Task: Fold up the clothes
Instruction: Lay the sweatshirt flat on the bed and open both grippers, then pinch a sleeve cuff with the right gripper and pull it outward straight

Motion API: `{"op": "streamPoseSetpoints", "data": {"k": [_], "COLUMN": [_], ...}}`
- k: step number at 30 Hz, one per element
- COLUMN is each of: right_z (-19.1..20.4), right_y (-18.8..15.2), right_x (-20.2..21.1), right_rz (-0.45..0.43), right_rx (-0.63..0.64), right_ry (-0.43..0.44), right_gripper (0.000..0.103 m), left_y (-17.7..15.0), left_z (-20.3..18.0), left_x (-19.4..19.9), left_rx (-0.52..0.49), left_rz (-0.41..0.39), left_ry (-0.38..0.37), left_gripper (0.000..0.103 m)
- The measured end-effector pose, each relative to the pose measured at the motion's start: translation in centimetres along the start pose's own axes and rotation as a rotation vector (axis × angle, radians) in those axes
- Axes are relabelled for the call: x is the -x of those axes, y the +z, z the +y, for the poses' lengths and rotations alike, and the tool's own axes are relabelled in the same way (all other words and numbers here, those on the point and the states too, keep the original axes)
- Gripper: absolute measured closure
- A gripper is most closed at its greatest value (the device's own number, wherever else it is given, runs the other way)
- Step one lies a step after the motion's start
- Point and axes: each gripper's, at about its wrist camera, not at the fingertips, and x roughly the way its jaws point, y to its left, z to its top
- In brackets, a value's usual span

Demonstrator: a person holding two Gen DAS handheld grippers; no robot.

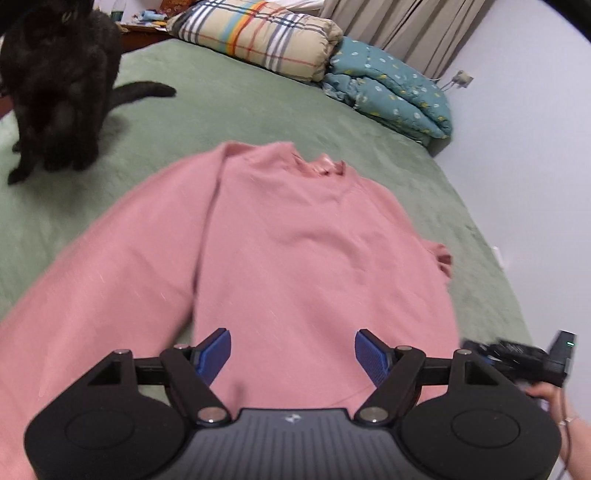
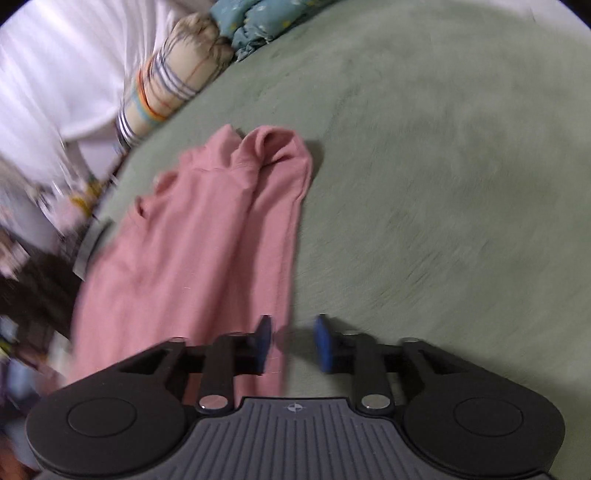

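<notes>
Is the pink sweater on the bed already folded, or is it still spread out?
Mostly spread out. The pink sweater lies flat on the green bed cover, collar away from the camera, one sleeve stretched sideways. The other sleeve is partly hidden.

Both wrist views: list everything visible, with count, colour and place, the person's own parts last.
sweater: one, pink, spread on the bed.
bed cover: one, green, under everything.
cat: one, black, sitting on the bed beyond the sweater's sleeve.
folded quilts: two, one plaid, one teal flowered, at the far edge.
curtain: beige, behind the quilts.
left hand-held gripper: black, blue pads, open over the hem.
right hand-held gripper: same, open at the sweater's edge.
hand: one, lower right of the left view.
</notes>
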Motion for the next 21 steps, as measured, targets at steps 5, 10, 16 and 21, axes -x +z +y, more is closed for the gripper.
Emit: {"op": "streamPoseSetpoints", "data": {"k": [5,10,16,21], "right_z": [2.7,8.1,19.3,26.0], "right_y": [-0.6,3.6,4.5,-5.0], "right_x": [-1.7,1.3,6.1,6.6], "right_rz": [0.038,-0.034,-0.391,-0.339], "right_rx": [0.0,0.291,1.01,1.507], "right_ry": [0.057,-0.293,-0.669,-0.509], "right_gripper": [0.099,0.1,0.1,0.089], "left_y": [-1.2,-1.4,-1.7,-2.2], "left_z": [0.4,1.9,2.3,1.9], "left_x": [0.4,2.4,3.4,3.3], "left_rx": [0.053,0.071,0.079,0.076], "left_rz": [0.027,-0.014,-0.035,-0.03], "left_ry": [-0.006,0.011,0.02,-0.007], "left_gripper": [0.029,0.029,0.029,0.029]}}
